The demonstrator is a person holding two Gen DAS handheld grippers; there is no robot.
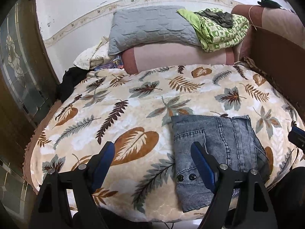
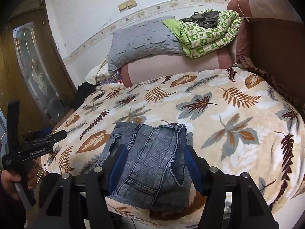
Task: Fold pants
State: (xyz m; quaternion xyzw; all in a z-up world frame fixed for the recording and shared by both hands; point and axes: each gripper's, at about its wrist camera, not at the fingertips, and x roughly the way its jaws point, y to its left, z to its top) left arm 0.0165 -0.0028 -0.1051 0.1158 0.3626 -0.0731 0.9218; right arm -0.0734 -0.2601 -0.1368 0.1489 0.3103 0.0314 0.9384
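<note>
Pants [image 2: 150, 164], denim, lie as a compact folded packet at the near edge of the bed [image 1: 171, 87], on its leaf-print blanket [image 2: 238, 114]; from what I see, the folding looks essentially done, with the waistband buttons showing at the near left corner in the left wrist view and the layers stacked fairly squarely. What may remain, in my judgement, is a final squaring or pressing of the packet. My left gripper [image 1: 152, 158] has its fingers spread wide with nothing between them, hovering over bare blanket just left of the packet. My right gripper [image 2: 154, 162] has its fingers apart on either side of the packet; the blue pads do not appear to press on the denim, so I read this as a release. Farther back sit a grey pillow [image 1: 152, 26], a green patterned quilt [image 2: 207, 36] and a dark garment [image 1: 68, 82] at the bed's left edge, all well apart from the pants. Nothing stands in the way.
</note>
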